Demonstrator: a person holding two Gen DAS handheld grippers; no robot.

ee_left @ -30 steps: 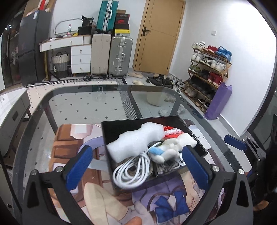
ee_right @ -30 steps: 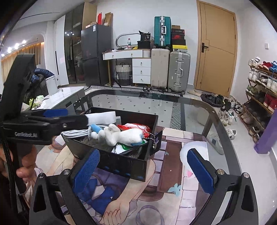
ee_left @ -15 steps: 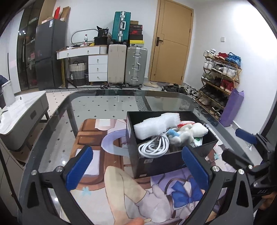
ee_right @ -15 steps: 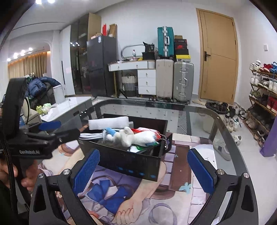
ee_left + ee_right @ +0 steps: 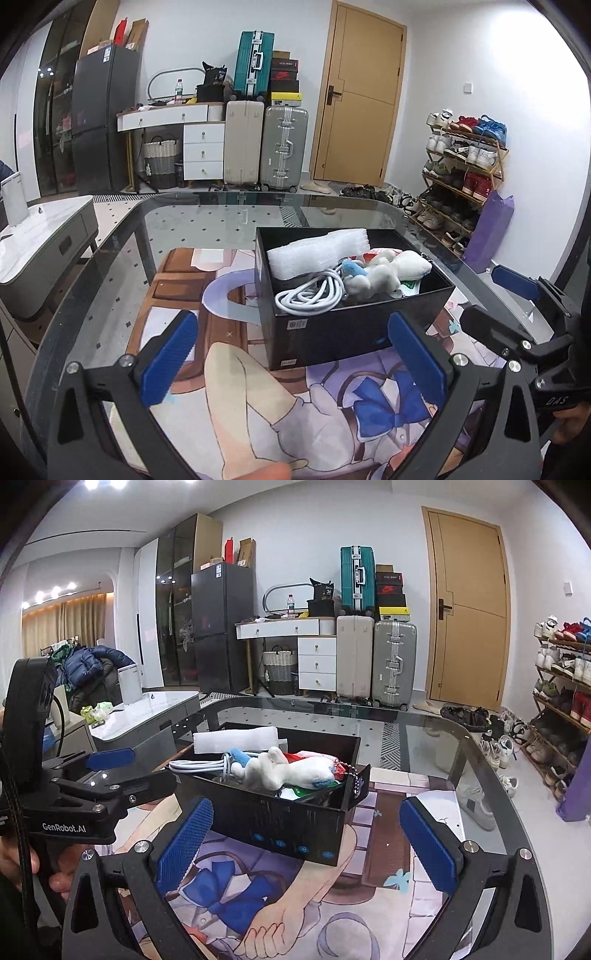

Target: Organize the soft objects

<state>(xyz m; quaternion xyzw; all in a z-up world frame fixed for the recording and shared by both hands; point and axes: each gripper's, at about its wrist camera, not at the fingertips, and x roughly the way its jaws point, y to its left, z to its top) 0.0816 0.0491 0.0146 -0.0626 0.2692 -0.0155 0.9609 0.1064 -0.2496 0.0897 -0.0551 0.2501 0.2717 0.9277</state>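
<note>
A black box (image 5: pixel 332 332) (image 5: pixel 273 823) stands on the printed mat of a glass table. Inside lie a white foam roll (image 5: pixel 317 253) (image 5: pixel 236 738), a coiled white cable (image 5: pixel 314 295) (image 5: pixel 199 765) and a white plush toy with blue parts (image 5: pixel 384 271) (image 5: pixel 284 771). My left gripper (image 5: pixel 291 358) is open and empty, held back from the box's near wall. My right gripper (image 5: pixel 306 840) is open and empty too, close to the box's long side. Each gripper shows in the other's view, the right (image 5: pixel 517 317) and the left (image 5: pixel 110 775).
The glass table's rim (image 5: pixel 110 236) curves round the mat (image 5: pixel 258 387). A hand (image 5: pixel 22 864) holds the left gripper's handle. Behind the table are suitcases (image 5: pixel 266 140), white drawers (image 5: pixel 203 151), a door (image 5: pixel 354 103) and a shoe rack (image 5: pixel 461 177).
Both grippers have pulled back and risen from the box, which looks smaller and farther now. The box's contents lie as before. Both stayed open.
</note>
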